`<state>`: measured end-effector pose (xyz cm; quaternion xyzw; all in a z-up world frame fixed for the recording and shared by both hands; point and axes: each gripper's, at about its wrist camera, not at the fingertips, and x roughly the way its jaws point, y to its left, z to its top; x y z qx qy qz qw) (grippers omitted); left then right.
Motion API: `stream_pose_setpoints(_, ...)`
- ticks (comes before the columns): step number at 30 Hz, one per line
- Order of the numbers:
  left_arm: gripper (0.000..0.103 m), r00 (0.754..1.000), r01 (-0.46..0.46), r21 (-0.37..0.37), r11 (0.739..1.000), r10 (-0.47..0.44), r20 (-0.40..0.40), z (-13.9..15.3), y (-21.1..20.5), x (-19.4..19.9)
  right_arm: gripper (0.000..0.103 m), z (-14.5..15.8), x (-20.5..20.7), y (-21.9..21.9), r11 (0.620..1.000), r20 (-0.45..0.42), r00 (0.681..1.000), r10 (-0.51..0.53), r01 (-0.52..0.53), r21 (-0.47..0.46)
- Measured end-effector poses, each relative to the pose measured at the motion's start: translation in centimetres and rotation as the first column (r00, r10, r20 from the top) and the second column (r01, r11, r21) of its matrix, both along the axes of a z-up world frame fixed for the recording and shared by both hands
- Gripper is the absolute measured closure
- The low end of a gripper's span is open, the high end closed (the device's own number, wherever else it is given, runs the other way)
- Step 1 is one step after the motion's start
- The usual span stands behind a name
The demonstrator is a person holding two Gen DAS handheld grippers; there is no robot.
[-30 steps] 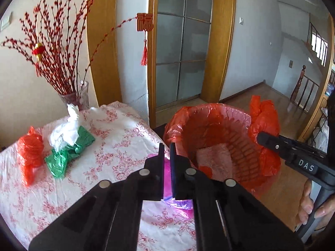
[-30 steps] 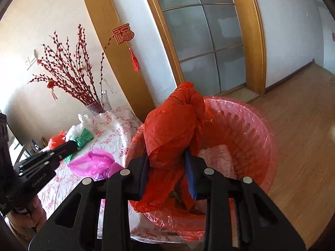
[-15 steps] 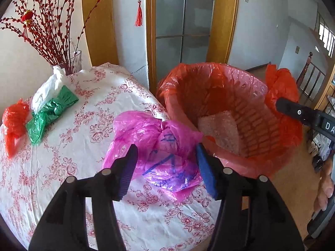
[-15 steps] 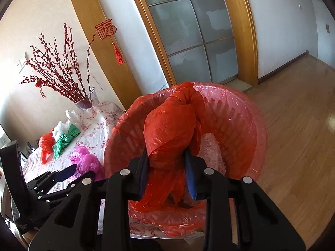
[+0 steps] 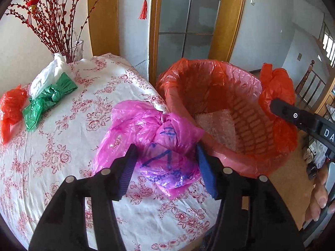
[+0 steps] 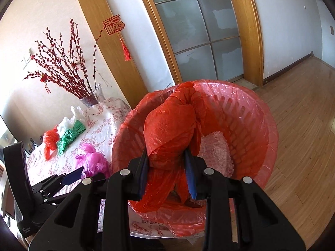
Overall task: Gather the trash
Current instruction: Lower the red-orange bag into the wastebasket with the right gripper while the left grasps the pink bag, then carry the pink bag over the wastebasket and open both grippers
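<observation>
Pink plastic bag [image 5: 159,144], knotted and scrawled with blue marker, lying on the floral-clothed counter [image 5: 69,142] near its edge beside the basket. Straddled by the left gripper [image 5: 166,167], fingers [image 5: 127,171] spread wide on either side, not clamping. Red plastic bag [image 6: 169,131] pinched firmly between the right gripper [image 6: 167,167] fingers, hanging over the red-lined laundry basket [image 6: 261,133]. Green bag [image 5: 48,100], white bag [image 5: 46,75] and orange bag [image 5: 10,108] bunched toward the far left edge, near a glass vase of red branches [image 5: 73,50].
</observation>
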<state>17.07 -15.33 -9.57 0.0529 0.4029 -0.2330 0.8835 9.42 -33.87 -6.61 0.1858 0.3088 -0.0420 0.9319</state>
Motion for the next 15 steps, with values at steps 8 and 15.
stream_pose_setpoints(8,0.057,1.000,0.009,0.002,1.000,-0.009,0.012,-0.1,-0.1,-0.4,0.072,0.0,0.1,0.4,1.000,-0.001,1.000,0.004,-0.004,-0.002)
stream_pose_setpoints(15,0.066,0.999,-0.034,0.004,0.999,0.034,0.028,0.9,2.3,0.4,0.072,0.1,0.1,1.0,1.000,0.000,1.000,0.024,-0.024,-0.005)
